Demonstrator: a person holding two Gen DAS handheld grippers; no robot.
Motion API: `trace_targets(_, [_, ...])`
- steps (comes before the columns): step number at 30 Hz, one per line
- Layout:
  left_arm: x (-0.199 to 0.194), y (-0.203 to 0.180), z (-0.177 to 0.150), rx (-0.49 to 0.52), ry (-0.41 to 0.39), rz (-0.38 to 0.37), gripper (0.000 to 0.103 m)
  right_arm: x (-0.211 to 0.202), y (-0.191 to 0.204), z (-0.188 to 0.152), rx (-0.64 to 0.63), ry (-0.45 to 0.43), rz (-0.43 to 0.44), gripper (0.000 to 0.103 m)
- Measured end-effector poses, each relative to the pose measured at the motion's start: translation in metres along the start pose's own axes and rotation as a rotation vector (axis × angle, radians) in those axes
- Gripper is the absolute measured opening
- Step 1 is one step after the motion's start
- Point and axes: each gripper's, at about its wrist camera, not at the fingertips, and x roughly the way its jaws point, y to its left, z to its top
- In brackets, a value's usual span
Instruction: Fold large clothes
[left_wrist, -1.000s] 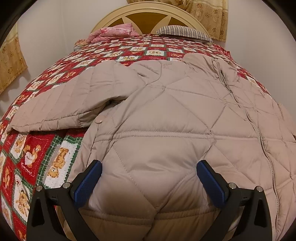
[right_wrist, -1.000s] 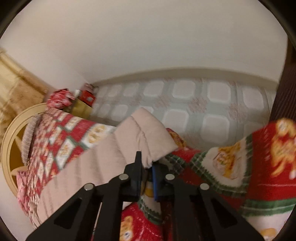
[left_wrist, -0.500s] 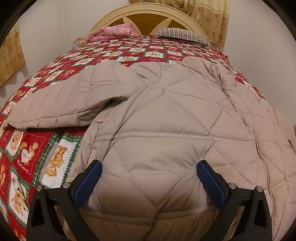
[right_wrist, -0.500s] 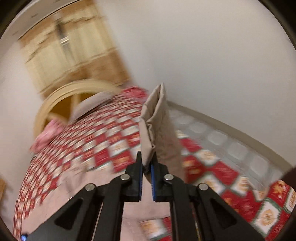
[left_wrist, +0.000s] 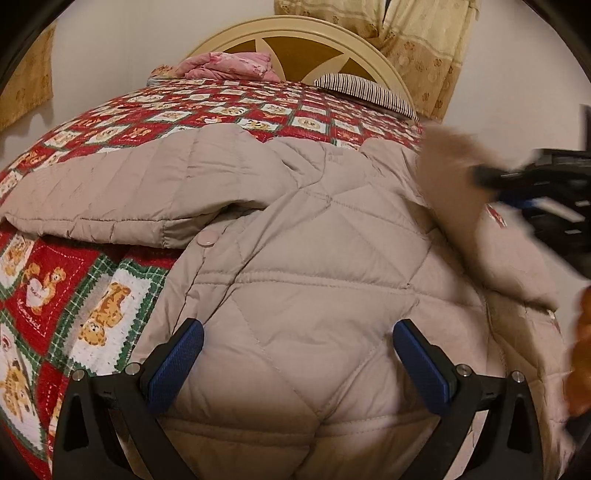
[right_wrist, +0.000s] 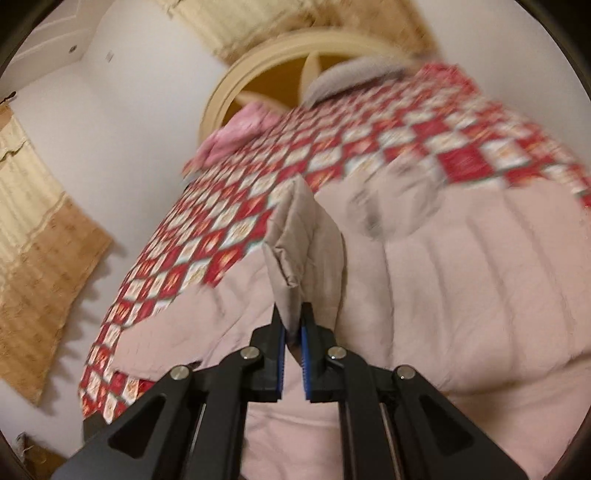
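the quilted beige jacket (left_wrist: 314, 258) lay spread front-up on the bed (left_wrist: 229, 99), over a red and green patchwork blanket (left_wrist: 55, 288), its hem nearest the left camera and its collar toward the headboard (left_wrist: 306, 29). a second before, the right gripper (right_wrist: 291, 328) had been out at the bed's edge with the floor tiles behind it, its fingers pinched on the cuff of the right sleeve (right_wrist: 306, 236); by this moment it had swung in over the jacket's body, and in the left view the sleeve showed as a blurred flap arriving from the right side. the fingers stayed narrow, clamped on the sleeve end, which stood up between them.

the left gripper (left_wrist: 295, 354) had hardly shifted — its fingers stood wide, straddling the lower front of the jacket without pinching it, seemingly steadying the hem.

judging from this, the right sleeve was being folded across the chest, the first fold of the job; the other sleeve (left_wrist: 122, 195) still lay stretched out to the left, unfolded.

no containers showed in either view — only a striped pillow (left_wrist: 365, 94) and a pink bundle (left_wrist: 229, 64) up near the headboard.
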Motion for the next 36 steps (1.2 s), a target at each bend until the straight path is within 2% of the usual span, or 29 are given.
trace_targets(2, [0.001,-0.001,0.001,-0.001,0.001,0.002,0.102,0.027,0.008,-0.011,0.001,0.062,0.05,0.015])
trace_targets(4, [0.002,-0.001,0.001,0.001,0.002,0.004,0.102,0.041,0.01,-0.021,-0.005,0.12,0.063,0.019])
trace_targets(6, [0.002,-0.001,0.002,0.0,0.002,0.003,0.102,0.042,0.008,-0.023,0.02,0.149,0.127,0.041])
trace_targets(7, [0.003,-0.001,0.002,-0.002,0.003,0.001,0.102,0.038,0.005,-0.021,0.047,0.147,0.166,0.068])
trace_targets(8, [0.003,-0.001,0.002,-0.003,0.003,0.0,0.102,0.027,0.002,-0.019,0.07,0.117,0.203,0.086])
trace_targets(9, [0.004,-0.001,0.002,-0.004,0.004,0.0,0.102,0.01,-0.001,-0.016,0.077,0.063,0.233,0.09])
trace_targets(11, [0.004,0.0,0.002,-0.004,0.004,-0.001,0.102,-0.013,0.001,-0.011,0.051,-0.003,0.243,0.087])
trace_targets(12, [0.004,0.0,0.003,-0.005,0.004,-0.002,0.102,-0.03,-0.003,-0.007,0.033,-0.036,0.2,0.082])
trace_targets(13, [0.004,-0.001,0.003,-0.006,0.004,-0.002,0.102,-0.044,-0.009,-0.003,0.016,-0.052,0.129,0.066])
trace_targets(14, [0.004,-0.001,0.002,-0.005,0.004,-0.001,0.102,-0.052,-0.014,0.0,0.002,-0.067,0.053,0.055])
trace_targets(17, [0.005,-0.001,0.003,-0.004,0.004,0.001,0.102,-0.079,-0.05,0.005,0.009,-0.138,-0.22,0.053])
trace_targets(20, [0.005,0.0,0.003,-0.004,0.004,0.0,0.102,-0.089,-0.095,-0.002,0.098,-0.14,-0.371,0.051])
trace_targets(22, [0.005,-0.001,0.003,-0.005,0.004,-0.001,0.102,-0.087,-0.127,-0.014,0.175,-0.105,-0.397,0.051])
trace_targets(23, [0.004,0.0,0.003,-0.004,0.004,0.0,0.102,-0.084,-0.142,-0.024,0.22,-0.086,-0.378,0.045])
trace_targets(25, [0.004,0.0,0.003,-0.003,0.005,0.001,0.102,-0.087,-0.156,-0.04,0.258,-0.107,-0.319,0.042])
trace_targets(26, [0.005,0.0,0.003,-0.002,0.006,0.003,0.102,-0.089,-0.157,-0.045,0.26,-0.14,-0.298,0.042])
trace_targets(28, [0.006,0.0,0.003,0.0,0.007,0.005,0.102,-0.09,-0.151,-0.046,0.241,-0.153,-0.308,0.043])
trace_targets(30, [0.006,0.0,0.004,0.001,0.009,0.007,0.102,-0.084,-0.138,-0.046,0.177,-0.145,-0.34,0.052])
trace_targets(32, [0.007,0.001,0.004,0.005,0.014,0.01,0.102,-0.082,-0.13,-0.046,0.113,-0.128,-0.368,0.07])
trace_targets(34, [0.004,0.002,0.003,0.008,0.018,-0.001,0.102,-0.075,-0.125,-0.044,0.055,-0.107,-0.401,0.083])
trace_targets(36, [-0.009,0.011,0.003,-0.017,0.009,-0.038,0.102,-0.071,-0.125,-0.046,0.016,-0.095,-0.438,0.087])
